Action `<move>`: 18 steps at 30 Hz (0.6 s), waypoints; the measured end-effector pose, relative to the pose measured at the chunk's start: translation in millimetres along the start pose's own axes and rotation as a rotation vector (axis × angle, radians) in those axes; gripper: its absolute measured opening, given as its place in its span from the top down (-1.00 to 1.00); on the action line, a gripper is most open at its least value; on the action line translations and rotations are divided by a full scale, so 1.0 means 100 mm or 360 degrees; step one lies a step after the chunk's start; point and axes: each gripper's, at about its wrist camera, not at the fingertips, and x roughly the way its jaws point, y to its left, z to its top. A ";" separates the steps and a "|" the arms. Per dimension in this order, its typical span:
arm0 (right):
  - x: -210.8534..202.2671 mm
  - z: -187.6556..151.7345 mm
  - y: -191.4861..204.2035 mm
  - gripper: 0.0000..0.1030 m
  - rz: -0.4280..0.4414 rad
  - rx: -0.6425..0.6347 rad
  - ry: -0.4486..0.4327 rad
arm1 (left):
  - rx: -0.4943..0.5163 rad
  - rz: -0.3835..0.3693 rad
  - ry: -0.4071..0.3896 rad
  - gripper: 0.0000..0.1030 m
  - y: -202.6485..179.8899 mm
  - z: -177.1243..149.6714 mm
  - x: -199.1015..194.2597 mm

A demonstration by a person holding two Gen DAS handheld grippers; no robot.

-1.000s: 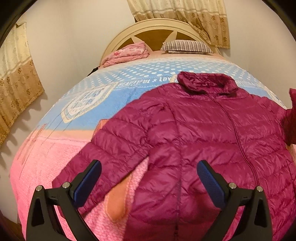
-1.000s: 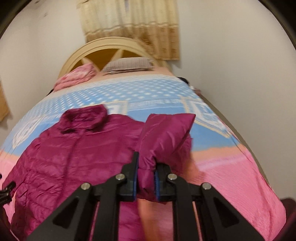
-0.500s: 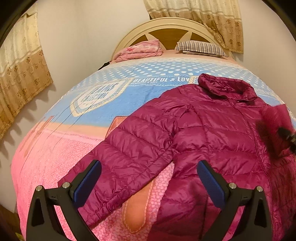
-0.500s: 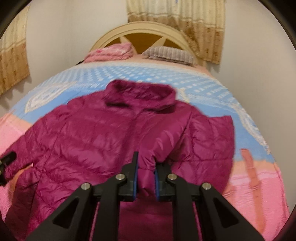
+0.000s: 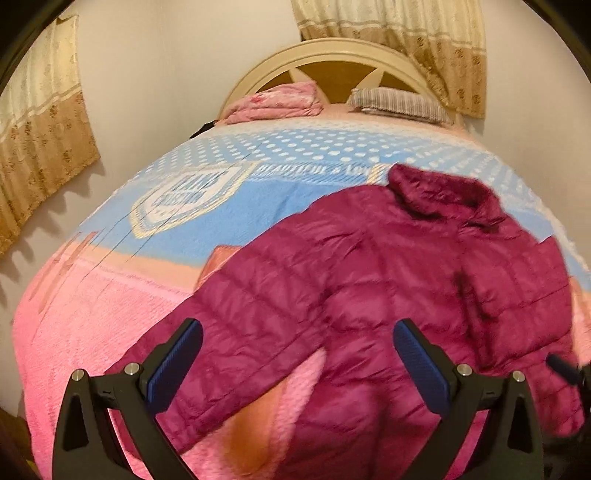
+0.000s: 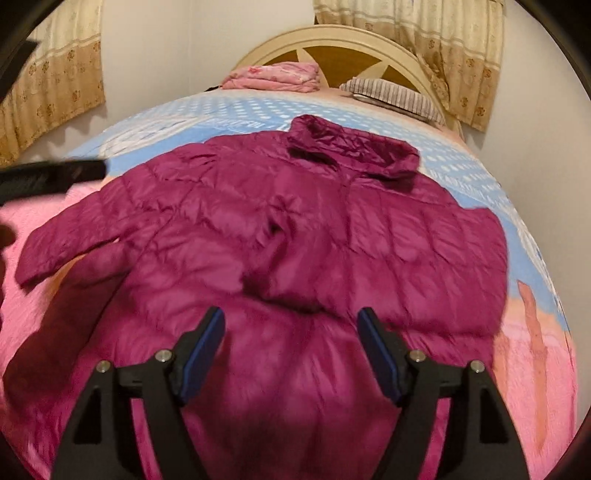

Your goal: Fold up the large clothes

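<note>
The bed point(image 6: 535, 332), covered by a pink and blue blanket point(image 5: 110, 295), carries the magenta puffer jacket point(image 6: 295, 229) lying flat ahead of and beneath both sets of jaws, collar toward the headboard point(image 6: 332, 40). One sleeve point(image 6: 424, 258) lies folded across the jacket's front just beyond the right gripper point(image 6: 291, 343), whose jaws are opening with nothing pinched between them. The left gripper point(image 5: 295, 362) hovers with jaws spread wide above the other, outstretched sleeve point(image 5: 229, 332), gripping nothing.

Magenta quilted jacket point(image 6: 295, 229) right ahead of the black, blue-padded right tool point(image 6: 291, 332). Under it, a bedspread point(image 5: 92, 306) pink nearest, sky-blue with white dots beyond. Farther off, a striped pillow point(image 6: 395, 94), cream headboard point(image 5: 332, 55), beige-gold curtains point(image 5: 406, 33).
</note>
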 end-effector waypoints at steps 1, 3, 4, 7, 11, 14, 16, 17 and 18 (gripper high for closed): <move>-0.07 -0.05 -0.06 -0.52 -0.0007 0.0015 -0.0013 | 0.0004 -0.0025 -0.0008 -0.98 -0.06 0.02 -0.02; -0.16 -0.12 -0.19 -0.57 -0.0055 0.0066 -0.0035 | 0.0010 -0.0125 0.0006 -0.98 -0.23 0.07 -0.01; -0.19 -0.15 -0.24 -0.57 -0.0085 0.0084 -0.0041 | 0.0015 -0.0155 0.0011 -0.98 -0.32 0.08 0.00; -0.27 -0.25 -0.37 -0.58 -0.0153 0.0127 -0.0062 | 0.0063 -0.0272 0.0058 -0.98 -0.69 0.10 0.14; -0.24 -0.37 -0.54 -0.58 -0.0161 0.0211 -0.0060 | 0.0129 -0.0383 0.0143 -0.98 -1.12 0.09 0.38; -0.22 -0.47 -0.61 -0.58 -0.0171 0.0252 -0.0054 | 0.0161 -0.0437 0.0206 -0.87 -1.39 0.07 0.62; -0.21 -0.53 -0.66 -0.58 -0.0162 0.0292 -0.0057 | 0.0172 -0.0464 0.0256 -0.67 -1.48 0.05 0.72; -0.21 -0.56 -0.68 -0.59 -0.0158 0.0311 -0.0059 | 0.0175 -0.0482 0.0289 -0.46 -1.55 0.02 0.79; -0.20 -0.58 -0.70 -0.59 -0.0156 0.0328 -0.0065 | 0.0180 -0.0504 0.0317 -0.27 -1.58 0.00 0.84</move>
